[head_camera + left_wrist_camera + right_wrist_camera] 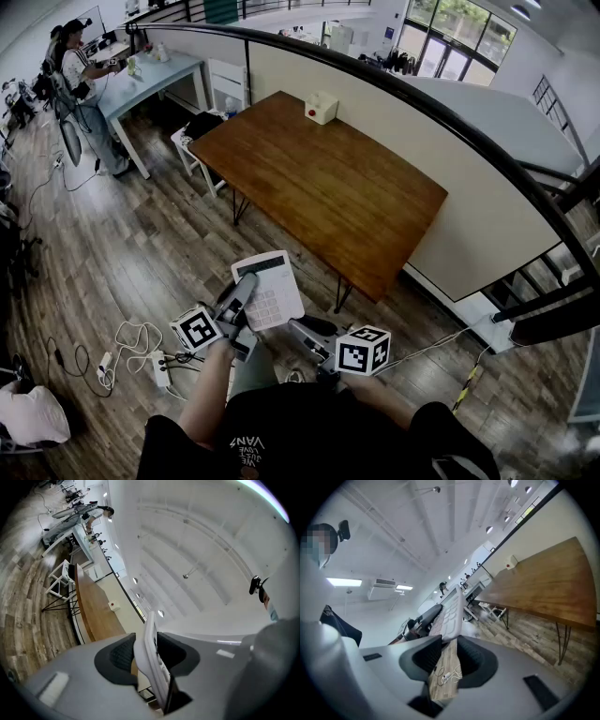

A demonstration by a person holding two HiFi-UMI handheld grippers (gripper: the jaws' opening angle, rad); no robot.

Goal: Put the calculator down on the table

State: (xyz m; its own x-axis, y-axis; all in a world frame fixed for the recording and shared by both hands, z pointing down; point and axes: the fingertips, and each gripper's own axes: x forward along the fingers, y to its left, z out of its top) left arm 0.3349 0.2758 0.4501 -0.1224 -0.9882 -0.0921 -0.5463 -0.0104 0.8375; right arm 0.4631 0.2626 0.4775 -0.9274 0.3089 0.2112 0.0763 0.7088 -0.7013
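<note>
A white calculator [269, 292] hangs in the air over the wooden floor, short of the brown wooden table [319, 187]. My left gripper [244, 289] is shut on it; in the left gripper view the calculator [152, 656] stands edge-on, pinched between both pads of the left gripper [147, 645]. My right gripper [307, 328] hovers just right of the calculator's near corner. In the right gripper view the calculator [451, 607] lies just beyond the right gripper [449, 645], which is open with only floor and cables showing in its gap.
A small white box with a red button [321, 108] sits at the table's far end. Behind the table runs a white partition [469, 216]. Cables and a power strip [141, 352] lie on the floor at left. A person [80, 70] stands at a pale desk far left.
</note>
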